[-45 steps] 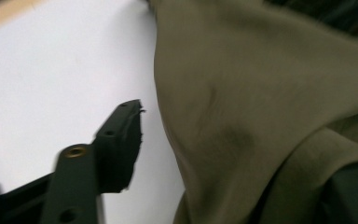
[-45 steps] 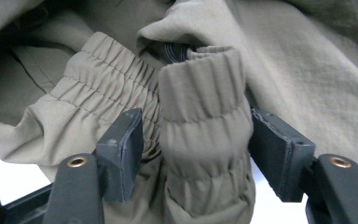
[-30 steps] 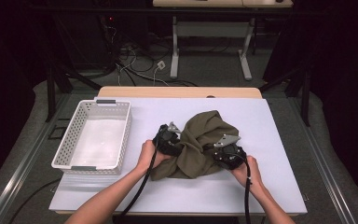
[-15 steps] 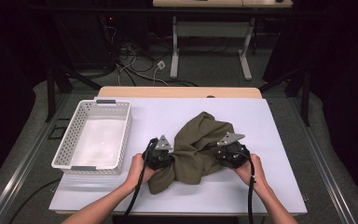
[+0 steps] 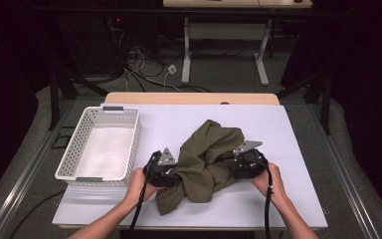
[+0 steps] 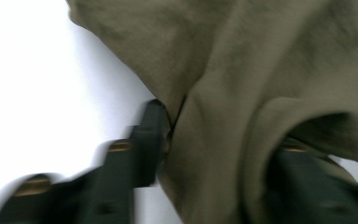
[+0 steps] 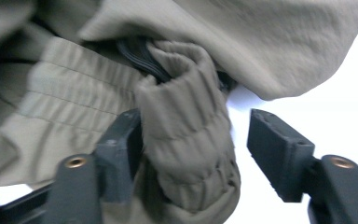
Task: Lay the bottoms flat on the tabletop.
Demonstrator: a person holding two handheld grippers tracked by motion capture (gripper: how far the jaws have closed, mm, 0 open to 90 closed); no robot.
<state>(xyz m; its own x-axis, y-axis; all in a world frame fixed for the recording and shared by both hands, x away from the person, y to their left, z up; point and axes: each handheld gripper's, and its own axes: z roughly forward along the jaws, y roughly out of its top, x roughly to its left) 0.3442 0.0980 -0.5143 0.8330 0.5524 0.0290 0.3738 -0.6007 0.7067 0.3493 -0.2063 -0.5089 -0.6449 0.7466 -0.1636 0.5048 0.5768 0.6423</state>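
Observation:
An olive-green garment (image 5: pixel 209 159) lies crumpled in the middle of the white table (image 5: pixel 298 199). My left gripper (image 5: pixel 171 172) sits at its left edge, my right gripper (image 5: pixel 231 167) at its right edge. In the left gripper view a thick fold of the garment (image 6: pixel 223 154) fills the gap of the left gripper (image 6: pixel 221 135), whose jaws have just been opening. In the right gripper view the gathered elastic waistband (image 7: pixel 186 140) lies between the jaws of the right gripper (image 7: pixel 193 126). These jaws have also just been opening: one touches the band, the other stands apart from it.
A white perforated basket (image 5: pixel 132 144) stands on the left part of the table, close to my left hand. Beyond the far edge of the table are cables on the floor (image 5: pixel 144 59) and the legs of another desk (image 5: pixel 186 55).
My left gripper has moved left and toward the person, and the garment's near left part has been drawn out with it. The right gripper has stayed about where it was.

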